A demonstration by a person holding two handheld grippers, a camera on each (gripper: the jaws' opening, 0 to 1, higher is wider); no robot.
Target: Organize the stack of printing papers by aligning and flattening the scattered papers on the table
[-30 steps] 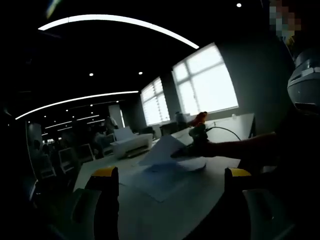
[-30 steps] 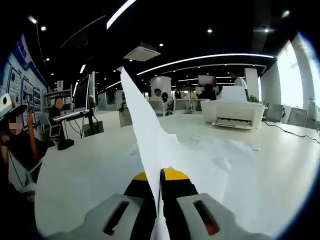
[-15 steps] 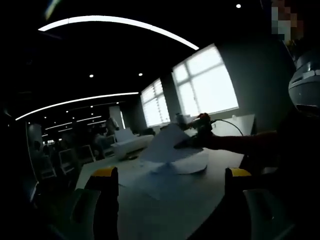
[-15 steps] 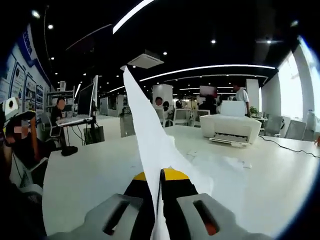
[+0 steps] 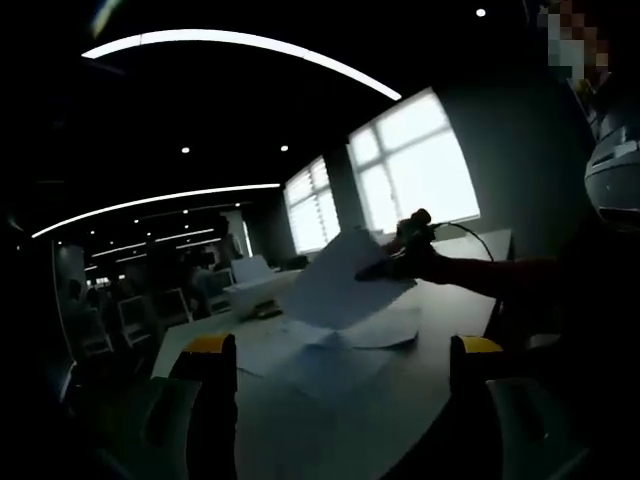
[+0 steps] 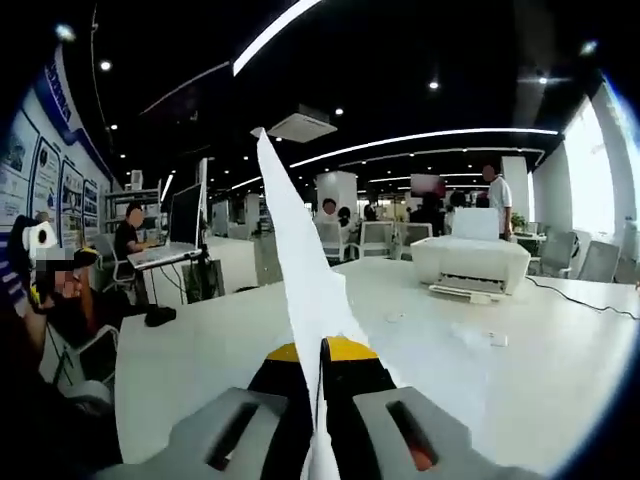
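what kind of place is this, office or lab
Most likely an open-plan office: a printer on a long white table, a person at a monitor on a desk, and rows of chairs under strip lights.

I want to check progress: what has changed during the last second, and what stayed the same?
The right hand-held gripper has carried its sheet of paper higher, clear of the papers on the table. Its jaws stay shut on the sheet. The left hand-held gripper stays open, holding nothing. The printer has not moved.
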